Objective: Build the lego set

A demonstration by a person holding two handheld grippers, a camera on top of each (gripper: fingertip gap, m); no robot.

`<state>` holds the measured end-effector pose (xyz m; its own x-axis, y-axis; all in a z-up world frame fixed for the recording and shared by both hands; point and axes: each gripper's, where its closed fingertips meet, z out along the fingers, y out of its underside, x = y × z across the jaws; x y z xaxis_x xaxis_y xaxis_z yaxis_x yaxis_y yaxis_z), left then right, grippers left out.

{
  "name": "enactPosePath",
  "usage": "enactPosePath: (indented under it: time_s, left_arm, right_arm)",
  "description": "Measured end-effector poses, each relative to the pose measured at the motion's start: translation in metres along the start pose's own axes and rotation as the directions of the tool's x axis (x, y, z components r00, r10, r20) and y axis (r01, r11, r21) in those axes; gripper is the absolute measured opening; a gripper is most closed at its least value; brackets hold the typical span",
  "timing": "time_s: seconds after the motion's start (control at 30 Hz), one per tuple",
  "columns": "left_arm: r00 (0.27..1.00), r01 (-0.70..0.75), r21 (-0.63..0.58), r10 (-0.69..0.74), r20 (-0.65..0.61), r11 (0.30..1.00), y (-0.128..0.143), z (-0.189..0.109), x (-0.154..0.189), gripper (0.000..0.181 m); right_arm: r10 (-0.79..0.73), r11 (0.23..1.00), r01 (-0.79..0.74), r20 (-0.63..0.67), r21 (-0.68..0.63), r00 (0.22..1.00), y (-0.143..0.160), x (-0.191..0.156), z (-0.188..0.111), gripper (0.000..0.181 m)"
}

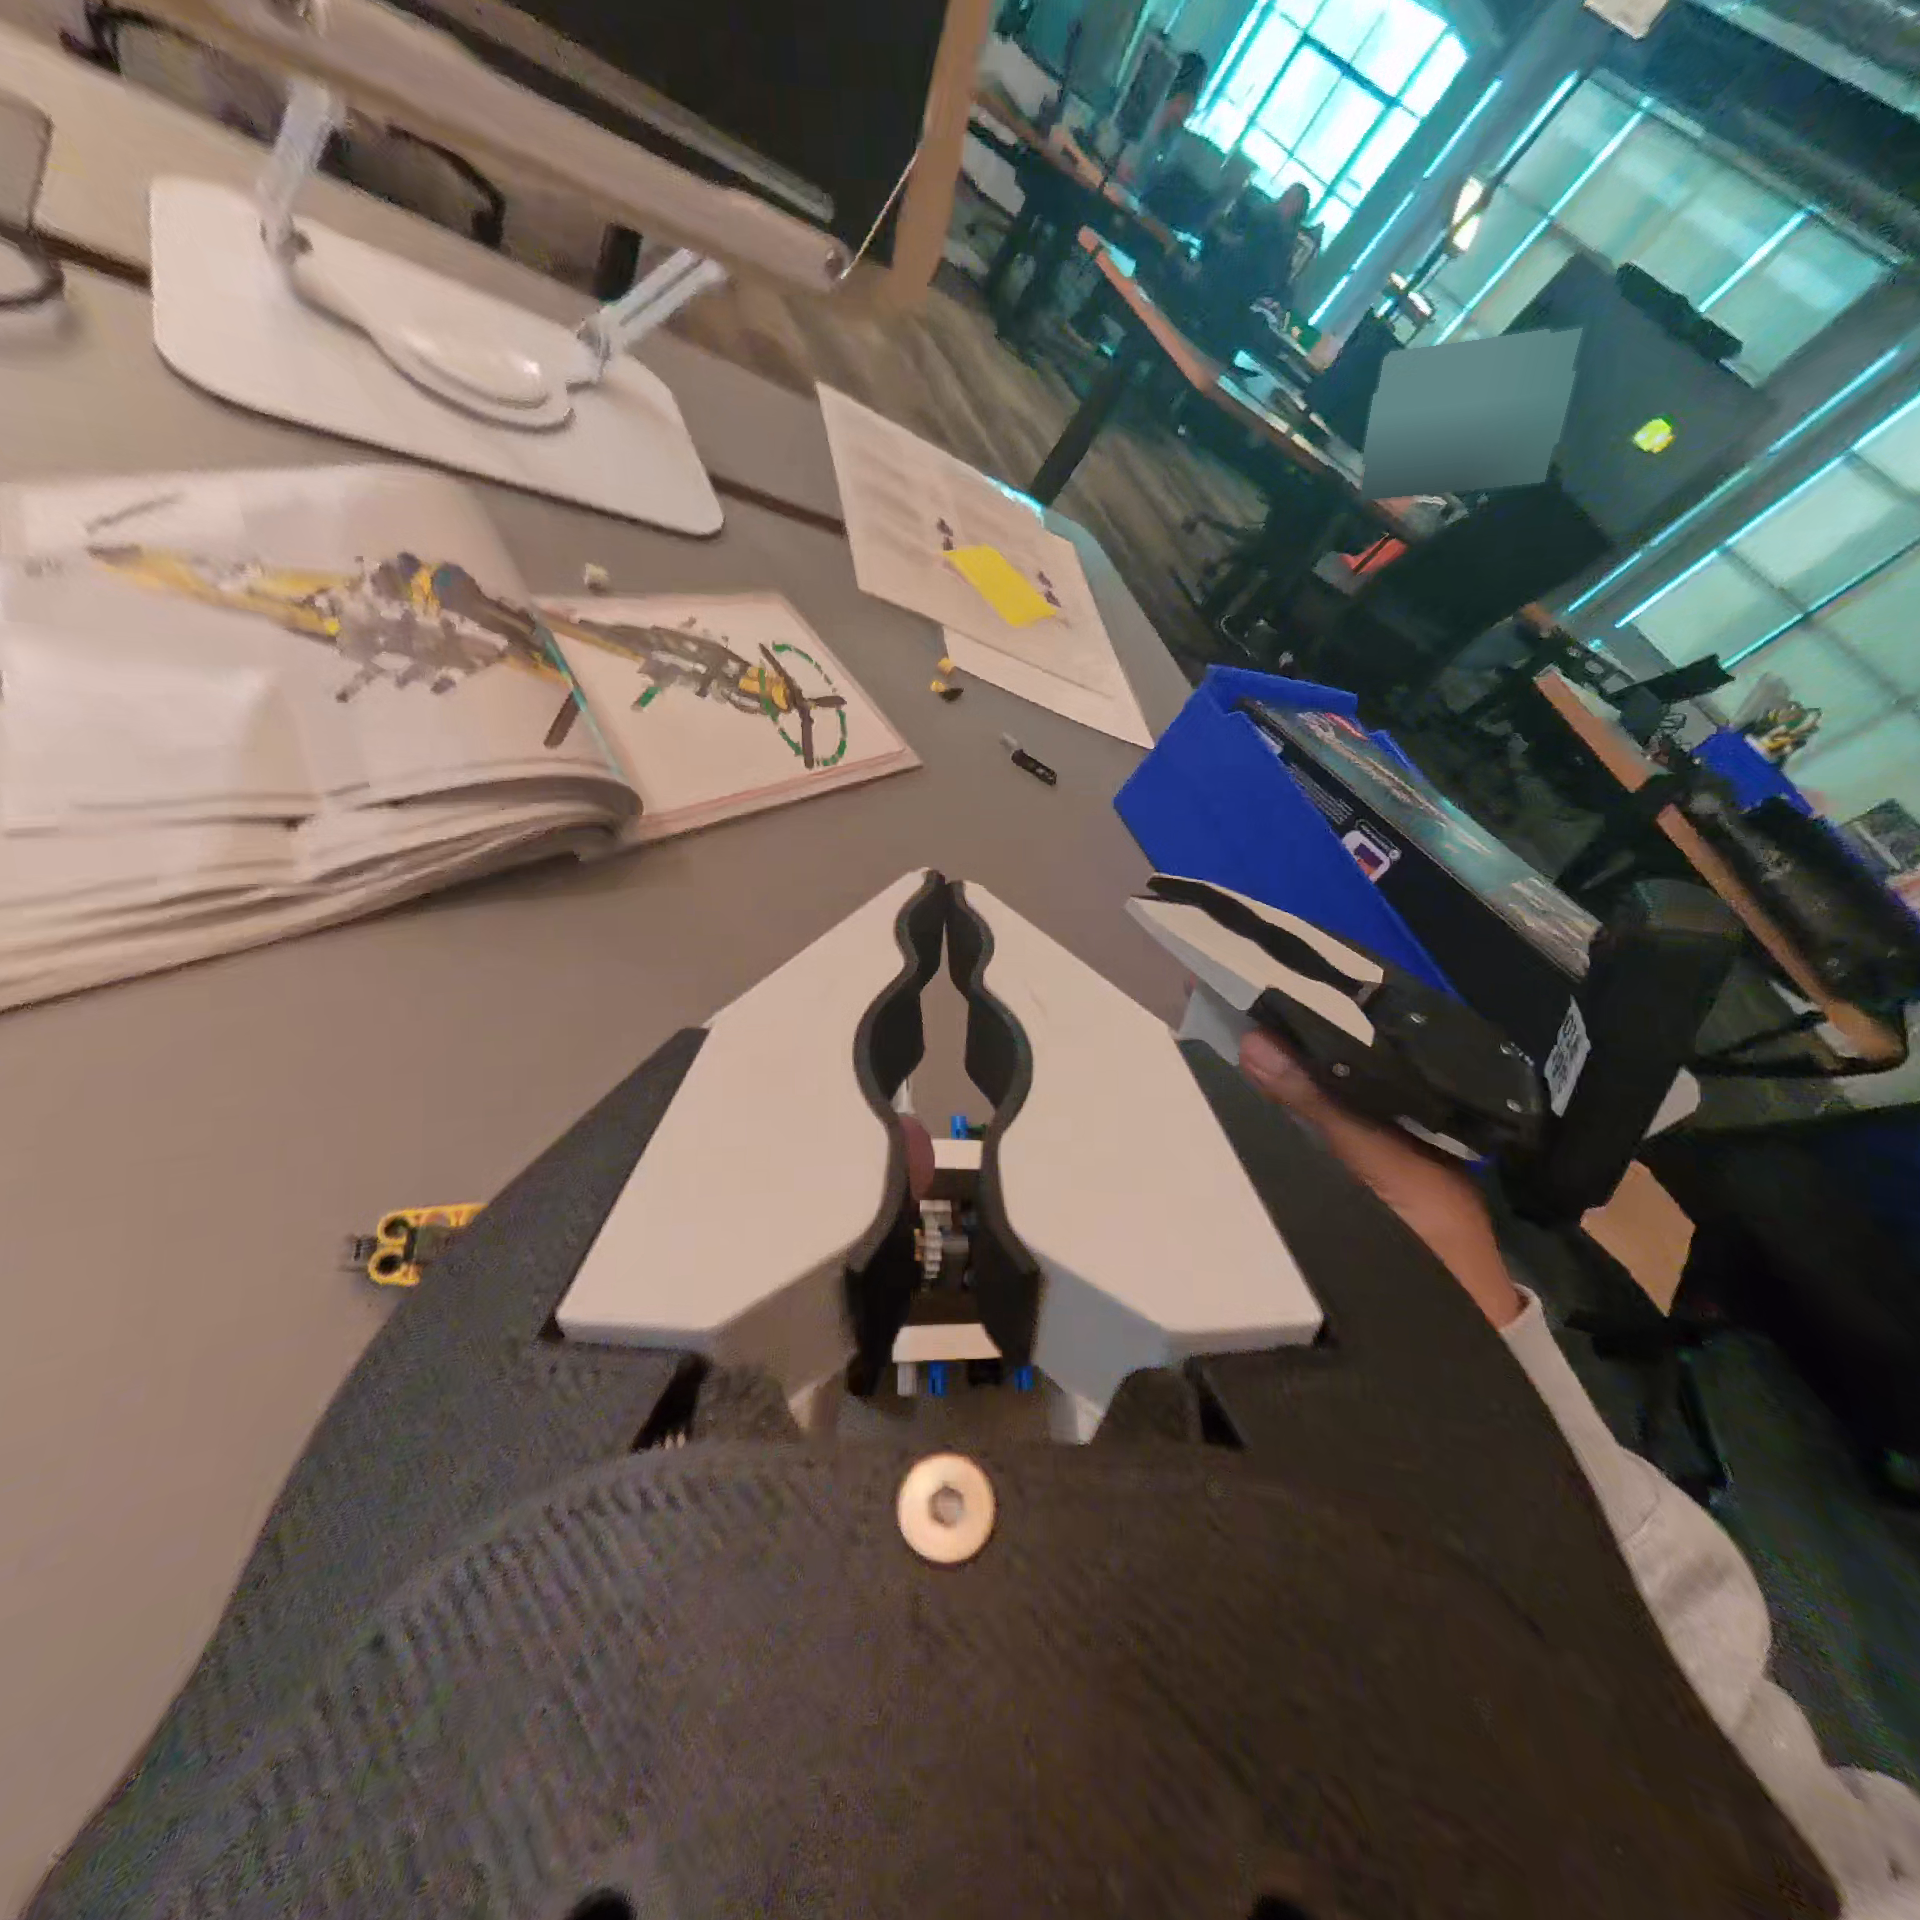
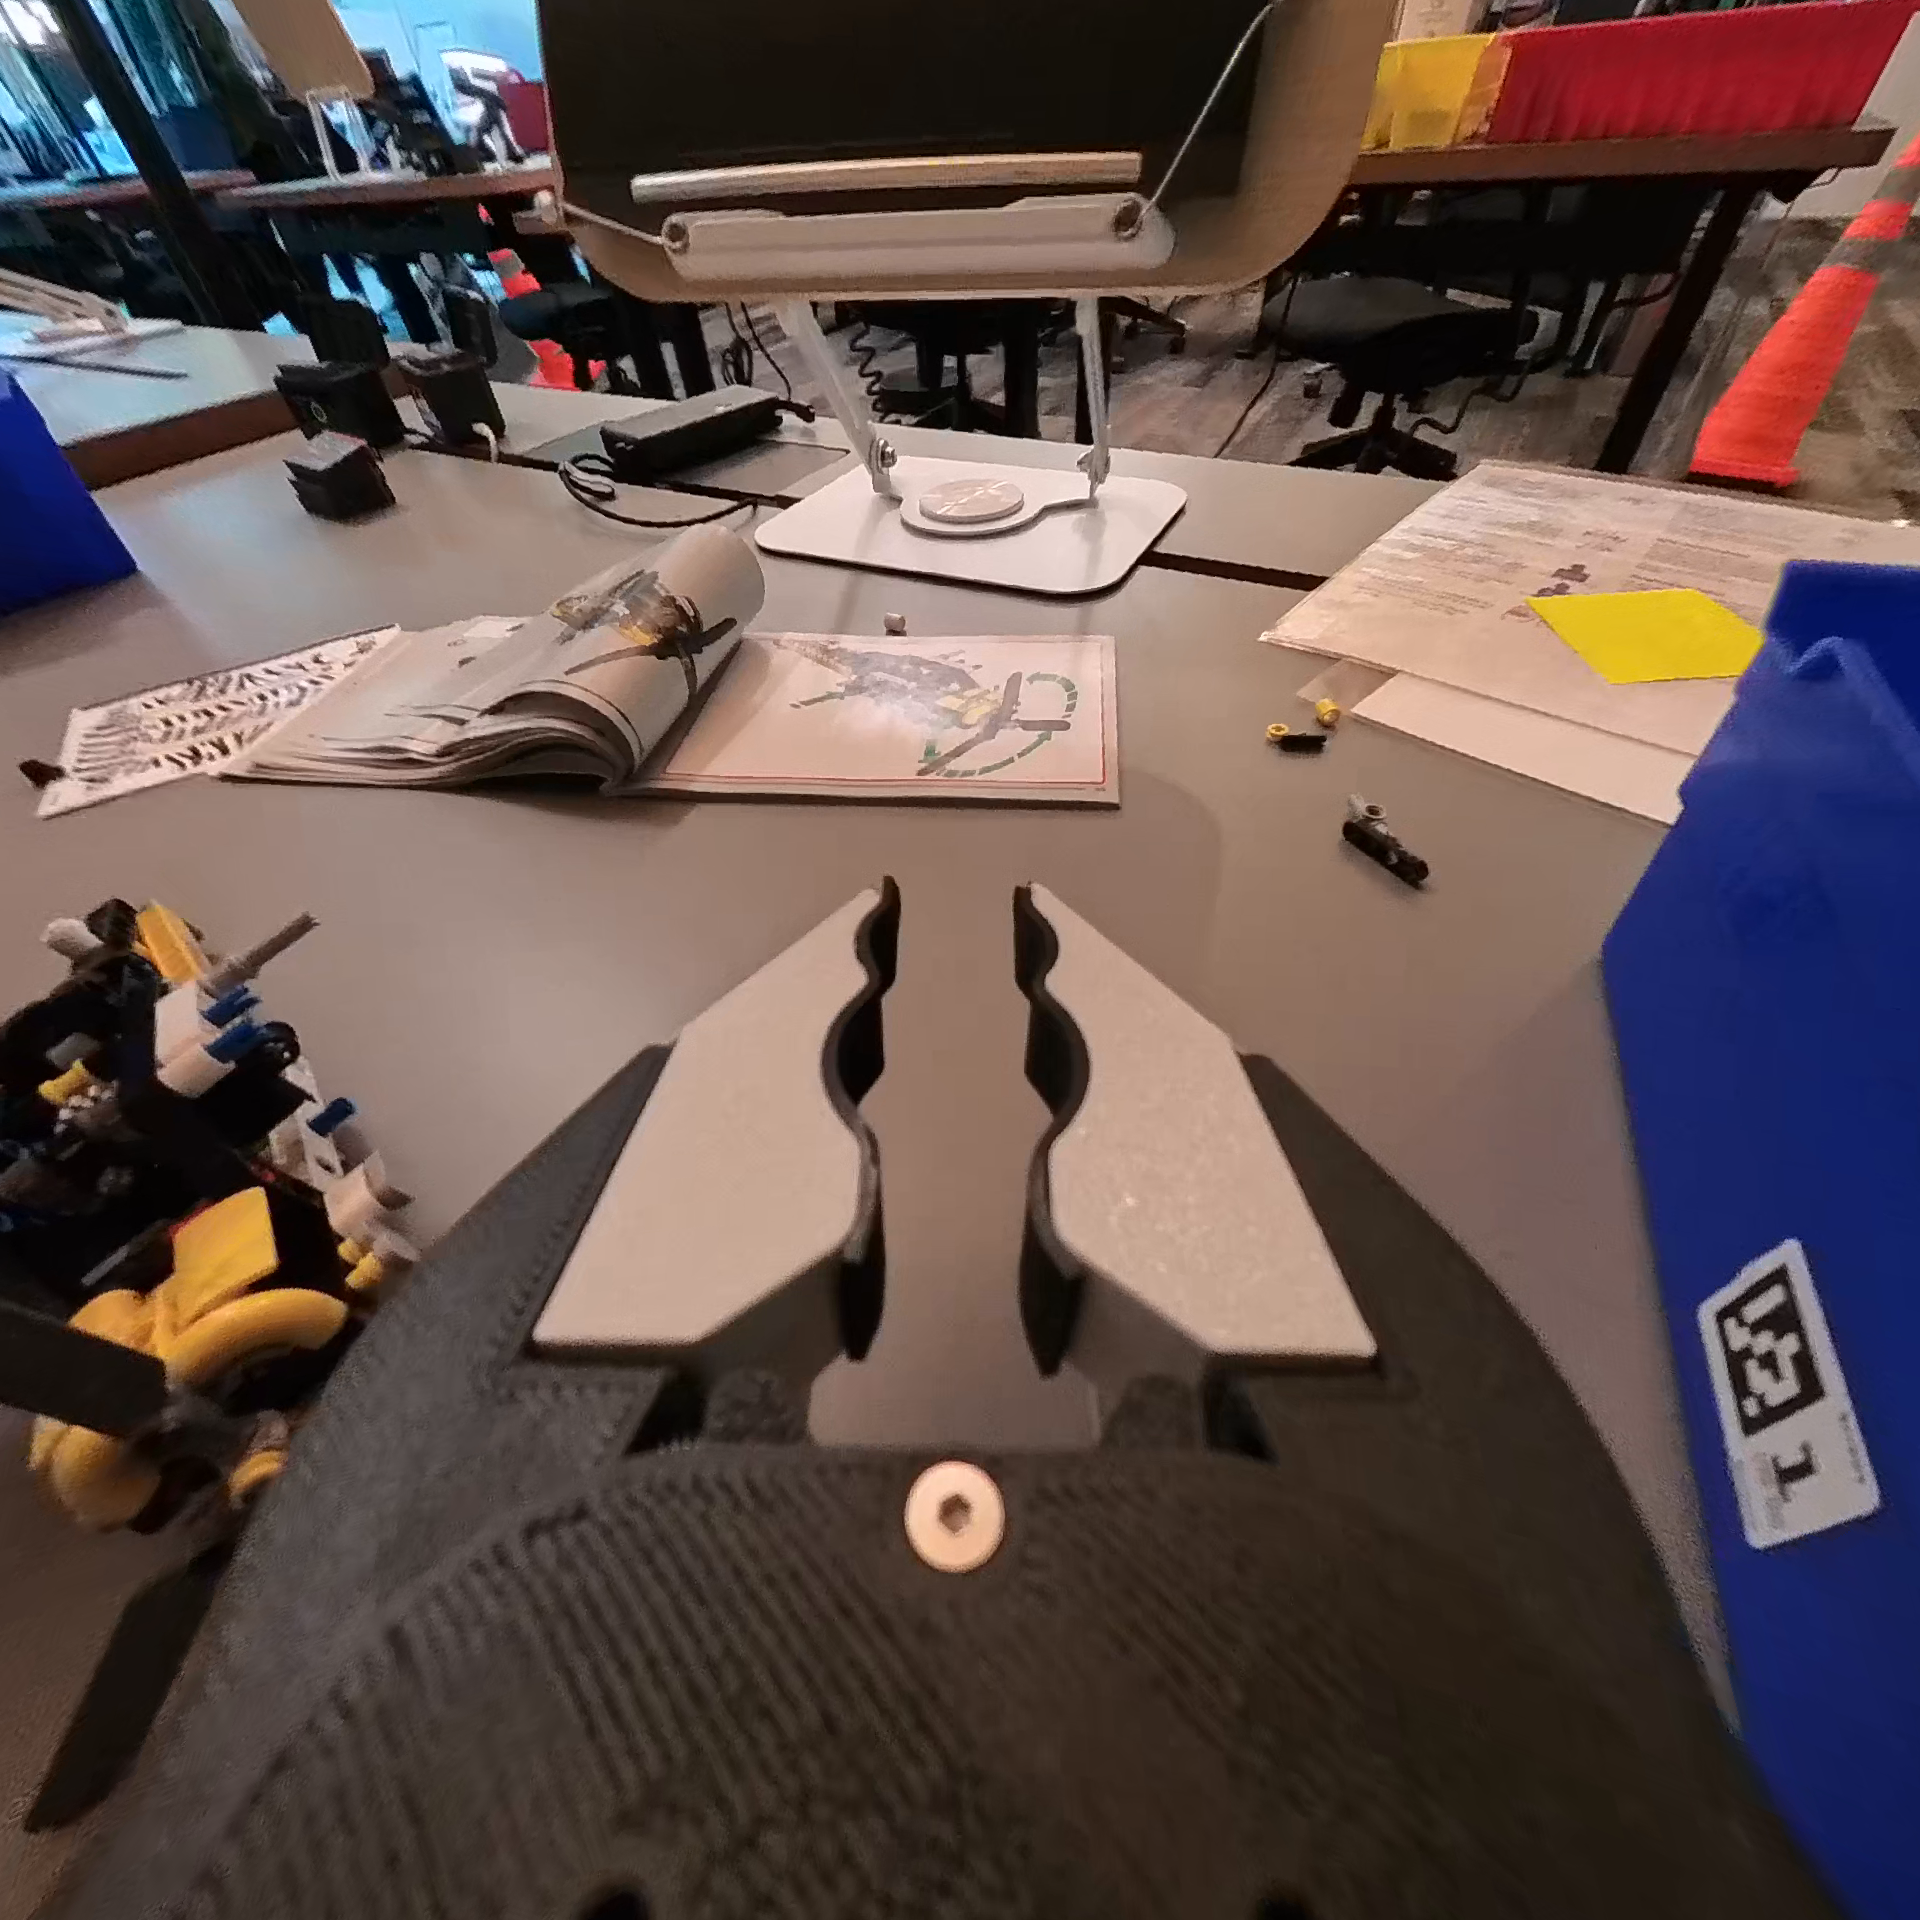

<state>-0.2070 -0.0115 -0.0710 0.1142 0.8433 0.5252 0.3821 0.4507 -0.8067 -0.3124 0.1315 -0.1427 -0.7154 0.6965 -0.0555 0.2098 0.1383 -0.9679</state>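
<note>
My left gripper is shut, its tips touching. A partly built lego model with a gear, white beams and blue pins shows in the gap behind the tips, gripped between the pads. A yellow beam of it sticks out to the left. In the right wrist view the model is yellow, black and white at the left edge. My right gripper is open and empty above the grey table. It also shows in the left wrist view, held by a hand, to the right of my left gripper.
An open instruction booklet lies ahead, a sticker sheet to its left. A blue bin stands close on the right. Loose small pieces lie near paper sheets. A monitor stand base sits behind.
</note>
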Motion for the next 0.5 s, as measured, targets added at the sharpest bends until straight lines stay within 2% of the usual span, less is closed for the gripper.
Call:
enactPosePath:
  time_s: [0.1,0.17,0.27,0.37,0.5]
  left_arm:
    - [0.999,0.016,-0.041,-0.015,0.033,0.999,0.006,0.004,-0.009,0.0]
    - [1.0,-0.002,-0.058,0.004,0.029,0.998,0.008,0.007,-0.008,0.019]
    - [0.998,-0.06,-0.09,0.06,-0.001,0.994,0.012,0.013,0.004,0.03]
    - [0.992,-0.123,-0.098,0.123,-0.004,0.988,0.015,0.018,0.012,0.032]
    - [0.982,-0.188,-0.112,0.188,-0.005,0.976,0.018,0.023,0.02,0.035]
  right_arm:
    - [0.07,0.997,-0.072,0.033,0.037,0.997,-0.006,-0.002,-0.002,0.02]
    - [0.127,0.99,-0.13,0.061,0.049,0.99,-0.007,-0.002,-0.004,0.022]
    - [0.172,0.984,-0.175,0.071,0.03,0.982,-0.004,0.001,-0.003,0.024]
    - [0.103,0.994,-0.101,0.045,-0.032,0.994,0.004,0.001,-0.001,0.026]
    - [-0.085,0.987,0.091,0.052,-0.136,0.995,0.021,-0.011,0.005,0.025]
